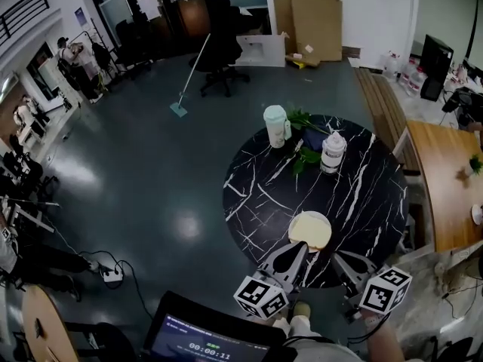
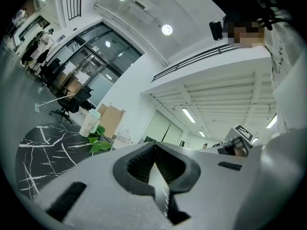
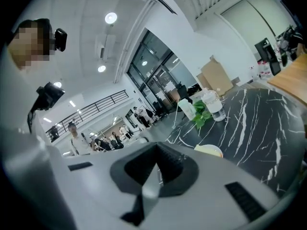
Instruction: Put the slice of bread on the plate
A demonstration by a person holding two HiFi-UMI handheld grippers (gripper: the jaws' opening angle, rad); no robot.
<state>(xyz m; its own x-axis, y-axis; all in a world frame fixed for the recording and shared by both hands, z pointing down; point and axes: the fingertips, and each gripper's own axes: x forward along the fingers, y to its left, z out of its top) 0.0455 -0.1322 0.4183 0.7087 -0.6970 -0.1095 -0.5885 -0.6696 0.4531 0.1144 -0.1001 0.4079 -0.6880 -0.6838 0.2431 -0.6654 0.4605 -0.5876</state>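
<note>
Just ahead of my jaws, slice of bread [image 1: 309,229] on plate [image 1: 325,240]; left gripper [image 1: 299,251], right gripper [image 1: 343,261] near level, side by side, jaws pressed together, empty.

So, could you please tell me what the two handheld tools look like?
Both the left tool and the right tool have pale grey moulded bodies with black ribbed pads and dark rectangular slots. Each carries a white cube printed with black square markers.

The pale yellow slice of bread [image 1: 307,228] lies flat on the small round white plate [image 1: 324,241], covering most of it, near the near edge of the black marbled table [image 1: 355,194].
</note>
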